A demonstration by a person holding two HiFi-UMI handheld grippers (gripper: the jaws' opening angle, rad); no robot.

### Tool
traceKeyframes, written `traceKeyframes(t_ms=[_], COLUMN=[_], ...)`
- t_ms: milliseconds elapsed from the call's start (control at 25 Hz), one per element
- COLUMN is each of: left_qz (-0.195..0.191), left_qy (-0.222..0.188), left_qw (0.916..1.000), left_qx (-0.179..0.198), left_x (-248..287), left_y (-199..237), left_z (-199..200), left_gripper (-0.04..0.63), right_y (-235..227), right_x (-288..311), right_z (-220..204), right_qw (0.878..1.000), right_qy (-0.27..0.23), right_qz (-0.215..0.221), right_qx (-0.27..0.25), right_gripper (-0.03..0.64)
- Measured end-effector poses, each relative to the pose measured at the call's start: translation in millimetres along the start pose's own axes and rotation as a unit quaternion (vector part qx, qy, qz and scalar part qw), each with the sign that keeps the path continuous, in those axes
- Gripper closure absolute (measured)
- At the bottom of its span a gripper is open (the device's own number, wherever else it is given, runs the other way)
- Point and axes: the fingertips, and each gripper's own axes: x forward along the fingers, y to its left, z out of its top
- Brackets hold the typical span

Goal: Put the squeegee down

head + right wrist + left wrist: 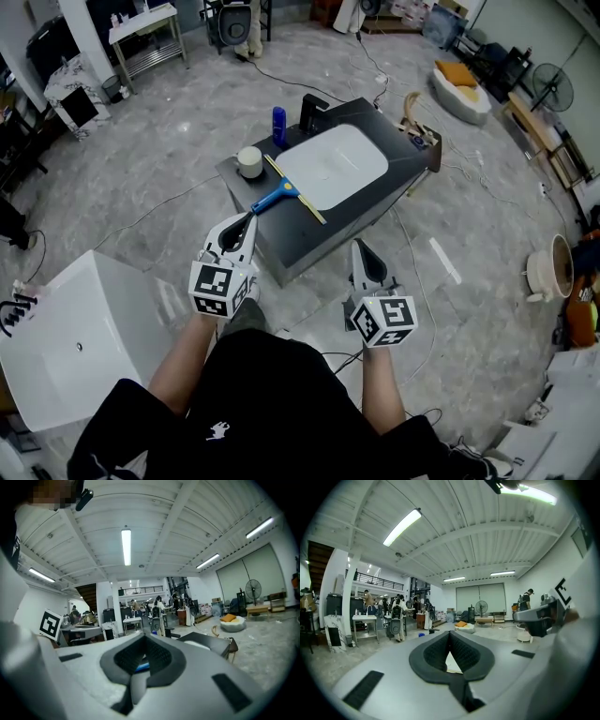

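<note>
1. The squeegee (281, 195) lies flat on the dark table (398, 173), just ahead of the left gripper (249, 221) and further ahead and to the left of the right gripper (360, 246). Its blue handle points back toward the left gripper, and its long blade lies across the near edge of the white basin (347, 155).
2. Neither tool touches it. I judge the task done.
3. Handling, as I judge it: light, with a stiff handle and frame and a soft blade strip. It is not fragile, but the smooth handle could be slippery. If I had to take it again, I would grip the blue handle near the crossbar, never the blade.
4. Left gripper: its pads meet at the tip, with nothing between them.
5. Right gripper: the pads are likewise closed together, and it holds nothing.
6. Beyond the squeegee from the left gripper stand a white cup (249, 161) and a blue bottle (278, 125), both apart from it.
</note>
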Motion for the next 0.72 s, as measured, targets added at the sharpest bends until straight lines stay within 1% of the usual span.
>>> traceKeyframes(t_ms=[360,720], left_qz=[0.014,0.001], left_qy=[0.004,0.004], left_qw=[0.9999,0.9999], left_qx=[0.009,0.013], left_x=[3.5,7.6], left_y=[2.0,1.0], left_z=[-0.7,-4.4], left_gripper=[0.592,0.591], right_y=[-2.0,-3.8], right_x=[1.8,6.0], right_z=[0.0,-4.3], right_qw=[1.0,1.0], right_qy=[-0.003,0.0], right_qz=[0.005,0.003], right_qx=[0.003,0.006], right_gripper=[0.615,0.615])
